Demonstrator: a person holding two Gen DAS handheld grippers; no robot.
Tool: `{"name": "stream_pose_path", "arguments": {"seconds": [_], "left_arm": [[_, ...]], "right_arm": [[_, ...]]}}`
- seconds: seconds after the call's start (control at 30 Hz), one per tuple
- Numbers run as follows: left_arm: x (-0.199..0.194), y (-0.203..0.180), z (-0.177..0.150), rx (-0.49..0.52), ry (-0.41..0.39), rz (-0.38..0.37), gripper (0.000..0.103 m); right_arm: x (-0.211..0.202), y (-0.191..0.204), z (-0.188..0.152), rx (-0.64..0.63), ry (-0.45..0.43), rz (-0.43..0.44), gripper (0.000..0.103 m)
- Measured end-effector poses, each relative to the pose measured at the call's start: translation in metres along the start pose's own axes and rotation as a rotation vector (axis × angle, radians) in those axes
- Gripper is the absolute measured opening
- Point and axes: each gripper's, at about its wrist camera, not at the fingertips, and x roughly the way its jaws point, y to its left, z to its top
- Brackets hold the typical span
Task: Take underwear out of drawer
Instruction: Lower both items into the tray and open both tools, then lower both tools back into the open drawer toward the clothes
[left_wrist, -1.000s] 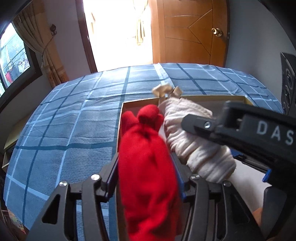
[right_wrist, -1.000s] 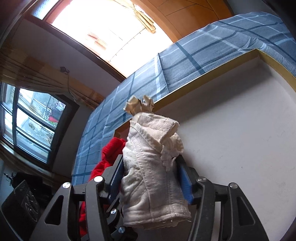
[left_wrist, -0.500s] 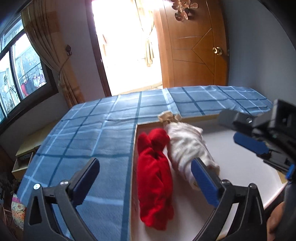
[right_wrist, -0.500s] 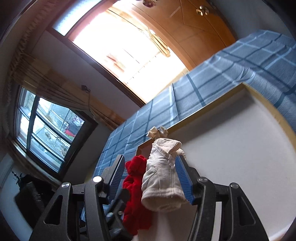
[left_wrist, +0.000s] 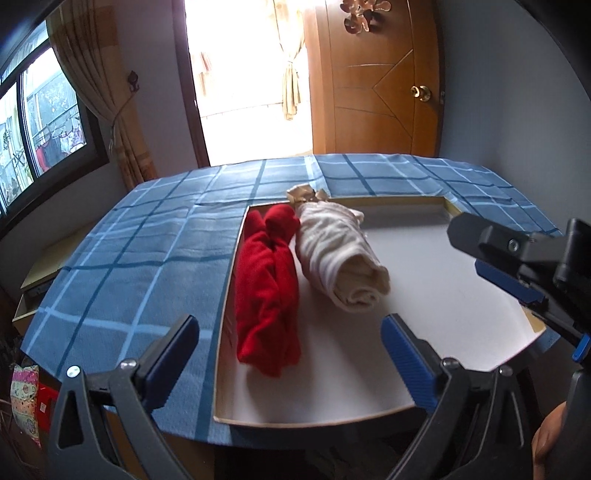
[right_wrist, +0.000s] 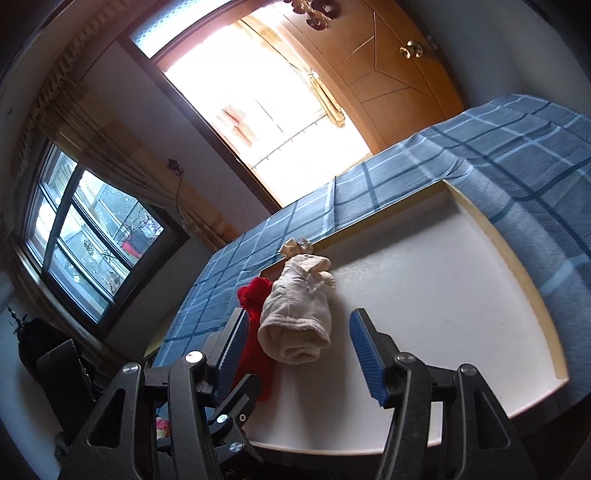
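Two rolled underwear bundles lie side by side in the drawer (left_wrist: 369, 411), a shallow wood-rimmed tray with a white floor sitting on a blue checked bedspread (left_wrist: 147, 258). The red roll (left_wrist: 267, 291) runs along the drawer's left rim. The cream roll (left_wrist: 340, 258) touches it on the right, its far end near the far-left corner. A small crumpled beige piece (left_wrist: 304, 192) sits at that corner; hard to tell what it is.

The left gripper (left_wrist: 290, 350) has just been opening and now stands wide, jaws empty, with the red roll lying on the floor beyond them, not pinched. The right gripper (right_wrist: 297, 352) is at a middling spread, and the cream roll (right_wrist: 297, 325) lies ahead of its pads with clear gaps, so nothing is held. Both tools sit at the near rim, apparently backed off from the rolls.

Judgement: both rolls are still in the drawer, so removal is not done.

Hidden: the red roll (right_wrist: 255, 332) is mostly behind a finger in the right view. The drawer's near-right corner is blocked by the other tool. The person shows only as a bit of skin at bottom right.
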Motion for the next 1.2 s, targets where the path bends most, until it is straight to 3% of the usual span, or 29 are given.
{"name": "stream_pose_path", "arguments": {"seconds": [0.43, 0.97, 1.2], "left_arm": [[-0.033, -0.001, -0.032, 0.021, -0.026, -0.009, 0.101], [-0.044, 0.007, -0.075, -0.034, 0.049, -0.082, 0.101], [-0.043, 0.006, -0.099, -0.011, 0.104, -0.075, 0.101]], "right_arm": [[-0.029, -0.005, -0.020, -0.099, -0.012, 0.005, 0.060], [-0.071, -0.026, -0.053, -0.194, -0.025, -0.004, 0.060], [-0.092, -0.038, -0.064, -0.199, -0.007, -0.006, 0.060]]}}
